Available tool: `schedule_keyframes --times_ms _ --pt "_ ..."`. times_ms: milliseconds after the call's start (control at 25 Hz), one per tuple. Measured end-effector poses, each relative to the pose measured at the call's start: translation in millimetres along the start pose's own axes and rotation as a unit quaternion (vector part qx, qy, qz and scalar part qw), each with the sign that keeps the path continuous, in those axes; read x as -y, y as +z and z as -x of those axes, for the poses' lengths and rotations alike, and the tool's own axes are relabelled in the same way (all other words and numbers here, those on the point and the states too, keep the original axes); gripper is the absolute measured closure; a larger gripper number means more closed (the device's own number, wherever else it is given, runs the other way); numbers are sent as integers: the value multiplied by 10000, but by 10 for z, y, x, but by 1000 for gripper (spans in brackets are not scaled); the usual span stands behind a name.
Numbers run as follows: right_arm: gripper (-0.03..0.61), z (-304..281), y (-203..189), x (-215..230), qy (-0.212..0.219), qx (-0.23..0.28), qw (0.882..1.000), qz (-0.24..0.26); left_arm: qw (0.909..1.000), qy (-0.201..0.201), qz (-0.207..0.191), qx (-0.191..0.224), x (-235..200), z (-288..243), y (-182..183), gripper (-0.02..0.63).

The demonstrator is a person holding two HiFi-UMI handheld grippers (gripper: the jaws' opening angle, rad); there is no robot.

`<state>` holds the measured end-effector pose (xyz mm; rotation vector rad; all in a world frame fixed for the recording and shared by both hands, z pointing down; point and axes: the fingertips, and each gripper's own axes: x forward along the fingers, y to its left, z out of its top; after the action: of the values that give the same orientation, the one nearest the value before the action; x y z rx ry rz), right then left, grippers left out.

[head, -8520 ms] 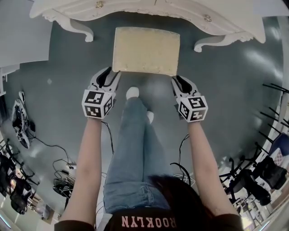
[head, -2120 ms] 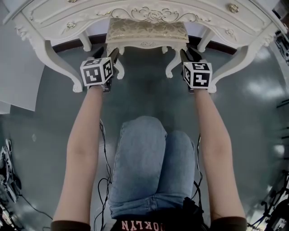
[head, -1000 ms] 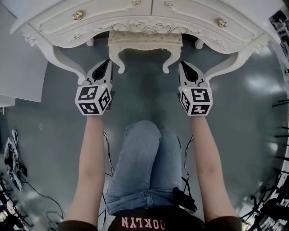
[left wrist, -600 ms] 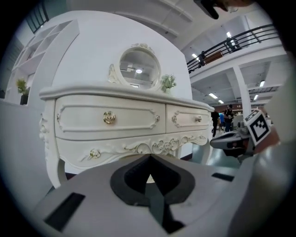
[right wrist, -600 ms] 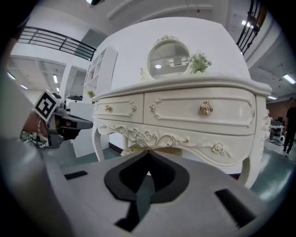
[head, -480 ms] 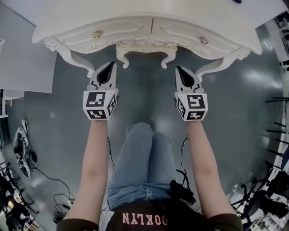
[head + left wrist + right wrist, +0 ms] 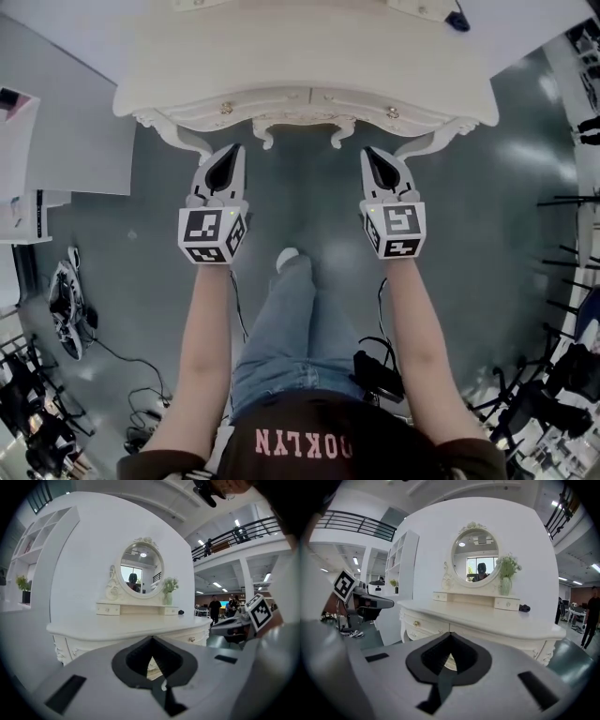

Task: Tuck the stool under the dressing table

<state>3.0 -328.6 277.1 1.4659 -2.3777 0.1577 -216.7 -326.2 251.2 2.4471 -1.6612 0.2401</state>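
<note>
The cream stool (image 7: 302, 127) stands tucked under the white dressing table (image 7: 309, 56); only its carved front rail and two front legs show below the table's edge. My left gripper (image 7: 231, 150) is shut and empty, held in the air before the table's left front leg. The right gripper (image 7: 369, 151) is also shut and empty, before the right front leg. Neither touches the stool. In the left gripper view the shut left gripper (image 7: 152, 640) points at the tabletop (image 7: 126, 629) and round mirror (image 7: 140, 571). The right gripper view shows the right gripper (image 7: 451, 637) the same way.
A small black object (image 7: 457, 21) lies on the tabletop's right end, and a vase with a plant (image 7: 506, 579) stands by the mirror. The person's jeans-clad legs (image 7: 291, 328) are below the grippers. A white panel (image 7: 66, 112) stands left; cables (image 7: 122, 366) and black stands (image 7: 562, 366) crowd the floor's edges.
Both grippers and the head have risen, so the tabletop now shows from above and more of the stool is hidden. Much earlier the stool stood out in front of the table.
</note>
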Motion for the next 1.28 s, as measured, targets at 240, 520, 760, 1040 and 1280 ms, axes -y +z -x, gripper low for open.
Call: schedule_keyframes --times_ms 240,520,760,1040,1280 --pt "580 357 734 -14 -26 152 9999 7 9999 53 -22 155 38 282 746 609" --pt "580 632 1528 -18 -138 580 9981 139 9988 18 -199 451 61 485 1458 609" --pt "580 799 2055 -26 -247 1014 9942 275 9954 52 -359 891 26 578 1968 609" --pt "580 1008 2511 6 -383 1491 9871 438 9907 95 -585 1221 7 665 2442 609" --pt "580 1124 2674 83 -284 1589 9858 455 9886 191 -562 1387 93 726 2713 609"
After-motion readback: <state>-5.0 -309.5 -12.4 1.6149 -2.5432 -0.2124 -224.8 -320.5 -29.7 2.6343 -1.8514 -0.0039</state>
